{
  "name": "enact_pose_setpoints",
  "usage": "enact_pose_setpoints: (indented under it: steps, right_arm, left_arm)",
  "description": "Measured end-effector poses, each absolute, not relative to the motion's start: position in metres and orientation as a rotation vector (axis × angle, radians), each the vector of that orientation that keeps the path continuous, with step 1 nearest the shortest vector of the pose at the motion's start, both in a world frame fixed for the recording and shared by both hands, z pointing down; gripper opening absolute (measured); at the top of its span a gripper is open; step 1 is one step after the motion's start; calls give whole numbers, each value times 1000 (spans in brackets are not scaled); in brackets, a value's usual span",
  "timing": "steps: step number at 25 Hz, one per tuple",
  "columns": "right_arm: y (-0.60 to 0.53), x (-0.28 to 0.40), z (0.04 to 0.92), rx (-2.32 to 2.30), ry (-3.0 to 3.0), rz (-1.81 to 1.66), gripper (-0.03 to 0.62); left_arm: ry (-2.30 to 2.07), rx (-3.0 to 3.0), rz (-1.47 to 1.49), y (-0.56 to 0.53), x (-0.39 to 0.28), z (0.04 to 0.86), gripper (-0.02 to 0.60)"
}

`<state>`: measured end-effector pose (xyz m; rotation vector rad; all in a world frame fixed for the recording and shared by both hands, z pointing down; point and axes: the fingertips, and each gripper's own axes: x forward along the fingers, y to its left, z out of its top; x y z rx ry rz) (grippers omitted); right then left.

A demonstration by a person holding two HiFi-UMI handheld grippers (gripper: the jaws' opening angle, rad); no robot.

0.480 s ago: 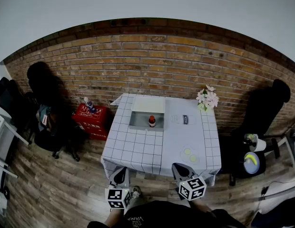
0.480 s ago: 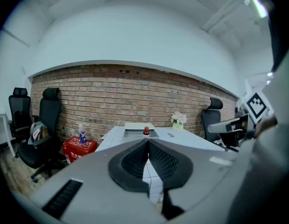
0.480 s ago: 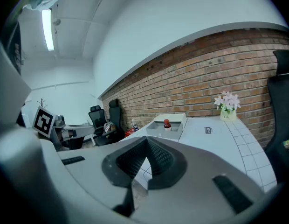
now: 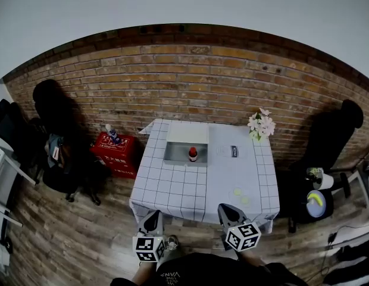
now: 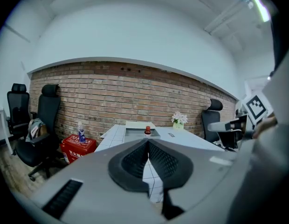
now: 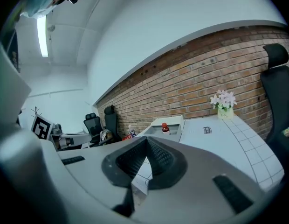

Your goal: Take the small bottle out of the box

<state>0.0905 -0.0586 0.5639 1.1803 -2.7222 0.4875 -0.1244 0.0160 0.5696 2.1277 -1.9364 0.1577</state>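
Office: brick wall [image 4: 196, 82], swivel chairs [image 4: 334, 134].

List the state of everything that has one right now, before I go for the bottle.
small bottle: upright inside the box, cap on.
box: open at the top, on the table.
left gripper: shut, empty.
right gripper: shut, empty.
flowers: upright at the table's far right corner.

dim, fisheye-warped frames; chairs cast wall shadows.
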Motion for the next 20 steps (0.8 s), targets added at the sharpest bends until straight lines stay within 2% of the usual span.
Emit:
enact_pose_setpoints:
  steps: [20]
  right_arm:
    - [-113, 33, 568, 1428, -2599, 507, -2]
  left_arm:
    - [-1730, 2292, 136, -74, -190, 570, 12]
